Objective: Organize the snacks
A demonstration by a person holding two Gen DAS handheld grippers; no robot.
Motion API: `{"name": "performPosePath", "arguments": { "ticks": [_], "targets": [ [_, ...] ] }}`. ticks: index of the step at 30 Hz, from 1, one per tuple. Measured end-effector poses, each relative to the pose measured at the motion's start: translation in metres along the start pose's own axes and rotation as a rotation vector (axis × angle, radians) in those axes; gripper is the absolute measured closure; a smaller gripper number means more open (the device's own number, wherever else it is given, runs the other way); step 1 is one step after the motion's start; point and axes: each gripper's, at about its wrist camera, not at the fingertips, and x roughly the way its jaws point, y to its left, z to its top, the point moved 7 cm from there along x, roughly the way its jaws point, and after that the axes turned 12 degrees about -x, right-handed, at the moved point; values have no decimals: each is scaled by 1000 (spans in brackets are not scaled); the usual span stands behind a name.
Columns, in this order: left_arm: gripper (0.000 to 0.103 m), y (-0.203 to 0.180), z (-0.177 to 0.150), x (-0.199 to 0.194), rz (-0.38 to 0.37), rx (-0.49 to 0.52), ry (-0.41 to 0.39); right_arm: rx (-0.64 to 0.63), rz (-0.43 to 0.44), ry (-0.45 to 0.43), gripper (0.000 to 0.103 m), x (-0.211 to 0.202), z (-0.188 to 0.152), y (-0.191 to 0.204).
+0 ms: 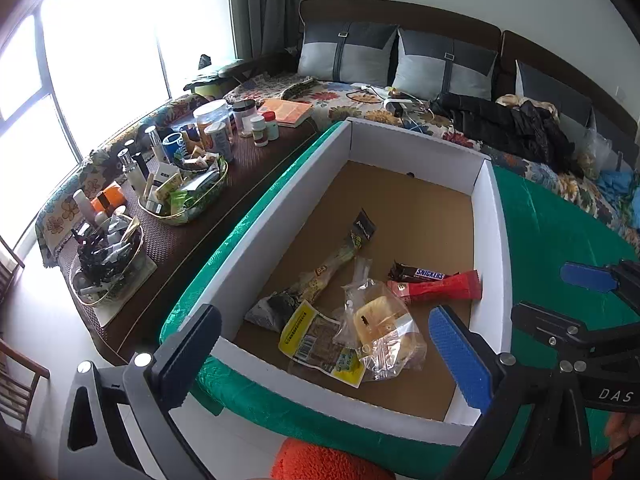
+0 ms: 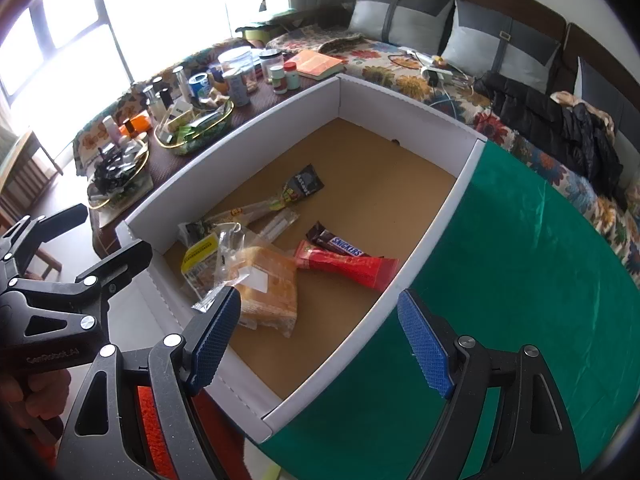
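We've got both tongs hovering over the near end of the box, nothing gripped: left tongs w/ jaws spread wide, right tongs likewise apart and empty. All the snacks sit inside the box on its brown floor, bunched toward the near half. In the left wrist view the bread bag lies at approx 6 o'clock of the pile, the yellow packet touching it at 9, the long stick snack running up toward 12, and the Snickers bar just above the red packet at 3, near the right wall. The green bench beside the box shows no snacks on it. So the scene fits two stages: snacks dumped in and awaiting tidying, or all gathered and the job basically done; we can't tell which. If we do sort further, we'd go for one item at a time, pinch the stiff sealed edge rather than the soft middle, esp. on the bread, and stay off the box walls. Overlapped wrappers are slippery and may drag a neighbour along, so lift slowly.
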Motion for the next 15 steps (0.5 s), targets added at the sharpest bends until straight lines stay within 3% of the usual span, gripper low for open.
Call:
{"name": "performPosePath", "arguments": {
  "ticks": [15],
  "targets": [
    [0, -1, 0, -2, -25, -10, 1, 5, 6, -2, 19, -1, 2, 5]
  ]
}}
